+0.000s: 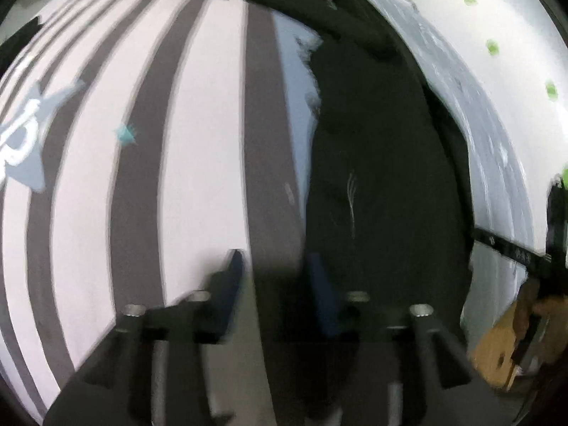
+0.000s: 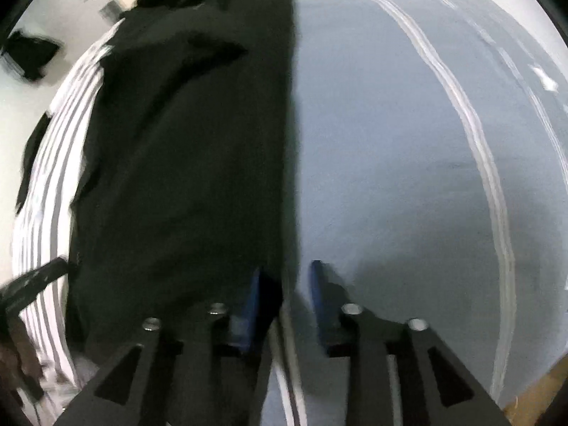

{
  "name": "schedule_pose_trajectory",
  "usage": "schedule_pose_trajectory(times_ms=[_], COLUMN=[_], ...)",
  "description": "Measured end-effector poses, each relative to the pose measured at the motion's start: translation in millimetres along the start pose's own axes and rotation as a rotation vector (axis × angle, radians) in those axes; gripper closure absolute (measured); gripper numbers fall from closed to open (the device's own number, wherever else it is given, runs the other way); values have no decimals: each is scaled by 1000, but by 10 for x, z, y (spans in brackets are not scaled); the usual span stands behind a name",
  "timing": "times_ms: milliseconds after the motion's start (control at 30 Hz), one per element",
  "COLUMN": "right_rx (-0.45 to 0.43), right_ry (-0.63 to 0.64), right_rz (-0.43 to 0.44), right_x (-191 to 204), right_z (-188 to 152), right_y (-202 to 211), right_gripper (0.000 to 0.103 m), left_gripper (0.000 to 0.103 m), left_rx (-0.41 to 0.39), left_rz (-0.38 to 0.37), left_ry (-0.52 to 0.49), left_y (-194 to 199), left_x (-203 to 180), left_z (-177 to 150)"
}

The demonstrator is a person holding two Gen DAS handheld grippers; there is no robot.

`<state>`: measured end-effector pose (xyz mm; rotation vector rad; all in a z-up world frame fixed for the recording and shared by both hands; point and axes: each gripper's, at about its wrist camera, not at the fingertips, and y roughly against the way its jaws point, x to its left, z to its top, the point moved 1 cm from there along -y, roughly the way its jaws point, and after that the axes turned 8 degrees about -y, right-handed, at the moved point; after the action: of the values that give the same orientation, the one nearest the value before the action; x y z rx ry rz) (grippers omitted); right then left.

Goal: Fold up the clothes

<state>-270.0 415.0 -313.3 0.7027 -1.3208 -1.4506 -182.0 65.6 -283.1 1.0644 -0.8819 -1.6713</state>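
Lying beneath both parted tongs (image 1: 275,262) (image 2: 285,273) (nothing gripped); black garment (image 2: 184,163) overlaps striped one (image 1: 142,142).

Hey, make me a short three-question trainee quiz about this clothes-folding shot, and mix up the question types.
1. True or false: the black garment lies partly over the striped garment.
2. Multiple choice: what does the right gripper hold between its fingers? A) a fold of the black garment B) a hanger C) nothing
3. Fill in the word: the striped garment has dark grey stripes on a ____ ground.

Key: 1 true. 2 C: its fingers stand apart over the black garment's edge and the pale grey surface, pinching nothing. 3 white.
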Motion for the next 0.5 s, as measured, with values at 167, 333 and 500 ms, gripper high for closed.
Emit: schedule_pose_trajectory(times_ms=[167,333,500], right_rx=[-127,-202,-155], right_ry=[11,113,242], right_rz=[-30,-13,-24], right_x=[187,521,840], right_z=[593,1101,1230], right_y=[174,15,-436], right_gripper=[46,41,38], left_gripper=[42,42,42], left_rx=[-118,-206,-175], left_rz=[27,108,172], left_ry=[86,81,129], left_y=[-161,-446,-744], left_x=[340,481,564], left_z=[860,1746,2358])
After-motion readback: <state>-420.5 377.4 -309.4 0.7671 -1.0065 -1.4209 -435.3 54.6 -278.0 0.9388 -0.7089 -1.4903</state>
